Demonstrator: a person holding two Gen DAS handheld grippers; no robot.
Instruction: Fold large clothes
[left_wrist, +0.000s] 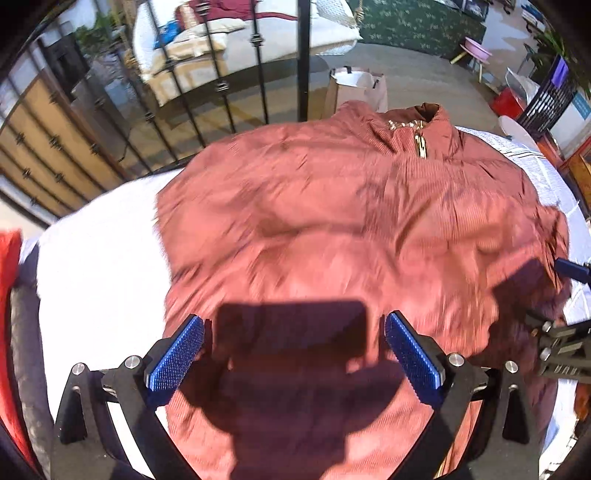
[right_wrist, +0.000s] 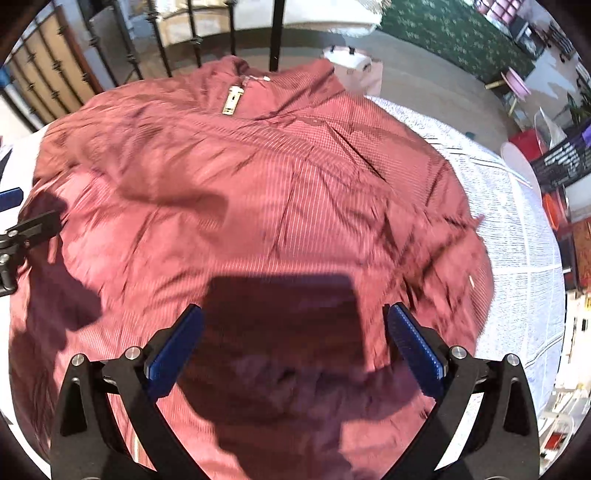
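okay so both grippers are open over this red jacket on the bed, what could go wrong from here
Both the left gripper and the right gripper hover open above the jacket, gripping nothing, so a pinch may catch only the top layer of the puffy fabric. The jacket is rumpled, so folding now could lock creases in. Its collar lies near the far edge of the bed, so a tug could slide it off.

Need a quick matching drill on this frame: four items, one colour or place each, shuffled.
Column 1:
1. maroon striped zip-neck garment
2. gold metal zipper pull
3. left gripper
4. brown paper bag with white lining

Column 2:
A. on the floor beyond the bed
B. spread across the white bedcover
C. at the collar
D. open above the near hem, blue ribbed fingers apart

Pairs: 1-B, 2-C, 3-D, 4-A
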